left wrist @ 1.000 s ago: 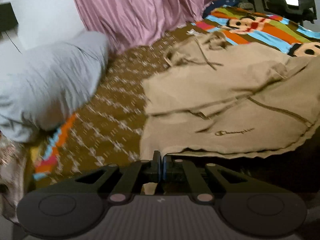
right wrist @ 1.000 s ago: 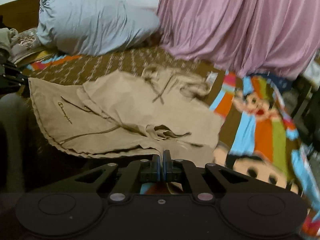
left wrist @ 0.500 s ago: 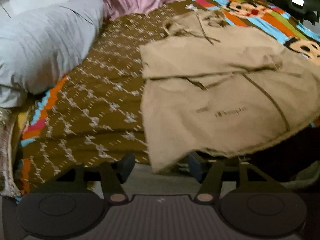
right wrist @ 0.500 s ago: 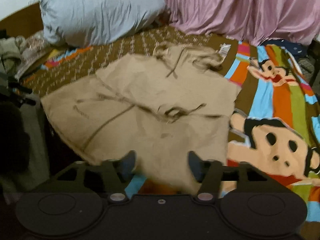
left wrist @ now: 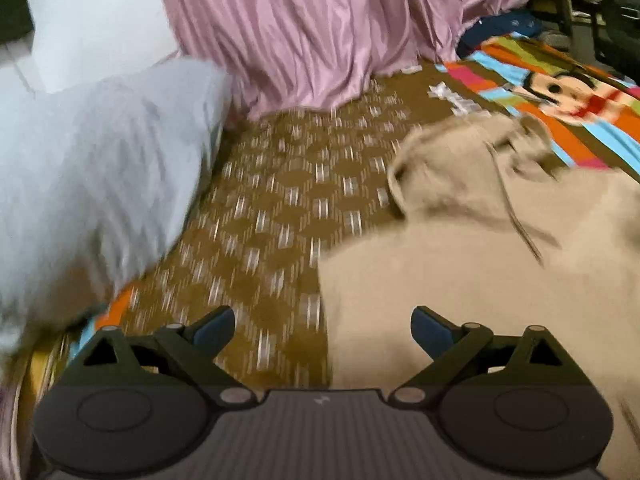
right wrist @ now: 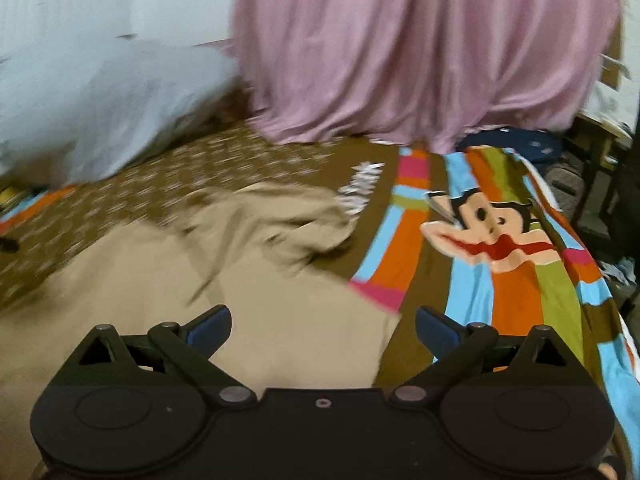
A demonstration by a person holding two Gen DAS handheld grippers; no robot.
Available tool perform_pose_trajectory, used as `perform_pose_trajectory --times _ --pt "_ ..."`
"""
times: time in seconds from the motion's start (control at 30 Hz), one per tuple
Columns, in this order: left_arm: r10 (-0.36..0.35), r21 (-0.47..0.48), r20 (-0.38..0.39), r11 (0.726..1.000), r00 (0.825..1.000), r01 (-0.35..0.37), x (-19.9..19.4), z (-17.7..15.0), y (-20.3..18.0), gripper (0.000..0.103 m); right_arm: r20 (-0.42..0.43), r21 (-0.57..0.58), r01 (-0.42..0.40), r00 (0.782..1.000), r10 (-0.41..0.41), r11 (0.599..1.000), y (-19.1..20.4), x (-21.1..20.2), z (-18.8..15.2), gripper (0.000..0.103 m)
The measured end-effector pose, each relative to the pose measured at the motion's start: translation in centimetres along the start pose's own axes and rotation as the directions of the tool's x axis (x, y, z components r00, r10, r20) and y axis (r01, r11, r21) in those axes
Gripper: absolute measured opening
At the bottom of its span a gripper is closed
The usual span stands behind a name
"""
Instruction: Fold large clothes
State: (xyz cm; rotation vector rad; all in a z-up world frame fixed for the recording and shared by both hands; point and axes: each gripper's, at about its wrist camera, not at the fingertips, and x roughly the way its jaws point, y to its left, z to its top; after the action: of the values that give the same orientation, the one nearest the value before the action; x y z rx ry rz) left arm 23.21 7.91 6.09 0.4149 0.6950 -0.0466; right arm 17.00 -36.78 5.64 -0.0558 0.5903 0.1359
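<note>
Two claws hang over a bed, both with jaws spreading apart and gripping nothing; the left claw point(left wrist: 322, 326) has its blue-tipped fingers point(left wrist: 214, 326) wide, the brown patterned bedspread point(left wrist: 280, 208) showing through most of the gap and the left edge of the tan hoodie point(left wrist: 460, 280) lying beneath the right half of it, with no pad pressing on cloth; the right claw point(right wrist: 322, 326) is likewise released, the hoodie's right corner spread under its gap and the fabric edge running just inside its right finger; the hoodie lies flat on the bed, filling the 3 to 5 o'clock part of the left wrist view and the 7 to 9 o'clock part of the right wrist view; its hood point(left wrist: 468, 152) bunches at 2 o'clock of the left view with a drawstring point(left wrist: 516, 216) trailing down across the body; a grey pillow point(left wrist: 92, 184) sits at 9 o'clock, touching the bedspread; a pink curtain point(right wrist: 420, 52) hangs at 12 o'clock behind the bed; a striped blanket with a cartoon monkey point(right wrist: 500, 232) covers the bed at 3 o'clock of the right view, just beside the hoodie; both views are blurred.
</note>
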Motion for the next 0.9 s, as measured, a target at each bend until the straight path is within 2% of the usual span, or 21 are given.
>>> perform_pose_trajectory --times 0.1,0.2,0.33,0.4,0.5,0.57,0.6,0.63,0.7,0.73,0.83,0.87,0.9 --pt "-0.014 0.025 0.066 1.0 0.998 0.013 6.2 4.3 -1.4 0.094 -0.004 0.051 0.059 0.998 -0.059 0.997 -1.3 7.7 1.4 0.091" --pt "-0.056 0.072 0.092 0.996 0.994 0.05 11.6 7.4 -3.1 0.089 -0.018 0.053 0.089 0.996 -0.088 0.995 -1.9 14.7 2.8 0.084" --pt "-0.078 0.194 0.086 0.979 0.993 0.06 17.7 9.8 -5.9 0.081 -0.024 -0.037 0.11 0.994 -0.111 0.993 -1.5 22.1 4.5 0.077" --pt "-0.082 0.24 0.068 0.969 0.994 0.063 19.8 10.4 -7.1 0.074 -0.04 -0.079 0.101 0.994 -0.105 0.992 -1.5 25.3 5.5 0.077" --pt "-0.04 0.277 0.044 0.961 0.998 0.027 22.6 11.3 -8.1 0.05 -0.07 -0.125 0.068 0.995 -0.078 0.99 -1.3 29.2 7.0 0.071" --pt "-0.045 0.276 -0.001 0.96 0.999 0.044 24.0 11.6 -8.2 0.007 -0.098 -0.15 0.054 0.993 -0.07 0.987 -1.2 31.1 7.7 0.06" --pt "-0.048 0.265 -0.004 0.963 0.999 0.047 24.2 11.5 -8.0 0.004 -0.124 -0.161 0.05 0.99 -0.071 0.986 -1.1 32.0 8.0 0.037" --pt "-0.04 0.237 0.015 0.971 0.999 0.036 24.1 11.5 -7.9 0.003 -0.145 -0.166 0.055 0.986 -0.079 0.985 -1.1 32.7 8.2 0.006" --pt "-0.007 0.152 0.078 0.988 0.997 -0.005 23.1 11.1 -7.1 0.003 -0.141 -0.154 0.061 0.987 -0.083 0.986 -1.1 32.8 8.2 0.003" --pt "0.01 0.099 0.107 0.995 0.994 -0.021 22.5 10.9 -6.6 0.003 -0.1 -0.144 0.077 0.991 -0.092 0.987 -1.0 32.1 8.2 0.003" --pt "-0.008 -0.068 0.198 0.997 0.98 0.022 21.2 9.5 -4.4 0.004 0.104 -0.097 0.122 0.988 -0.112 0.988 -0.8 28.4 7.4 0.002" --pt "-0.01 -0.084 0.216 0.996 0.976 0.029 21.2 9.1 -4.1 0.004 0.16 -0.06 0.113 0.982 -0.102 0.992 -1.0 27.5 6.8 0.002" --pt "0.011 -0.07 0.221 0.998 0.975 0.005 21.5 8.6 -4.4 0.004 0.183 -0.036 0.116 0.977 -0.108 0.993 -1.0 27.0 6.2 0.002"
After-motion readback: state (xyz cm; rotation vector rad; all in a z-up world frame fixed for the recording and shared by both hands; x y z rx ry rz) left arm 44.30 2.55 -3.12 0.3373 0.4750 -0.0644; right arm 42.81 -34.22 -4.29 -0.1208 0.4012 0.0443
